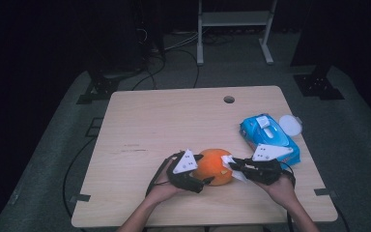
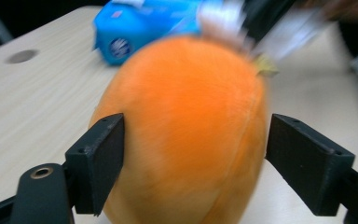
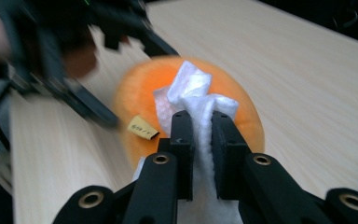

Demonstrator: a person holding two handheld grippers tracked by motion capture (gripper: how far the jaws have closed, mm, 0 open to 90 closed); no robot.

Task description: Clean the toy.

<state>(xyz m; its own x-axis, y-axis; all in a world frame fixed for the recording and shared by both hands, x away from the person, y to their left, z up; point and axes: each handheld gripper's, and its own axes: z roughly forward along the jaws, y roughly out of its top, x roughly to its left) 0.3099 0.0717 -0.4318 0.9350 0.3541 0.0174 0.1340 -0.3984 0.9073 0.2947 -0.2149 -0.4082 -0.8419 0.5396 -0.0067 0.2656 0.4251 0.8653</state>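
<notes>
The orange plush fruit [image 1: 214,166] sits on the wooden table [image 1: 149,125] near its front edge, between the two grippers. Its surface looks fuzzy and rounded, with a seam running down one side and a small yellow tag [image 3: 142,128] near the top, so I judge it light, soft and yielding: it would dent under the pads instead of slipping, and nothing about it looks fragile. Because it is so round, the safest hold seems to be across its widest part, low on the body, where flat pads can sink in a little. The left gripper [image 2: 193,161] is placed just so: its jaws are spread wide to either side of the fruit, the left pad at or against the plush and the right pad a small gap away. The right gripper [image 3: 201,154] pinches a crumpled white wipe [image 3: 196,105] between jaws pressed nearly together, and holds it against the top of the fruit, as if to rub it clean. Both forearms come in from the bottom of the high view, angled inward so that the hands meet around the fruit. Just beyond the right hand [image 1: 282,186] lies a blue wipe packet [image 1: 268,138], with a white round lid [image 1: 290,124] beside it.
</notes>
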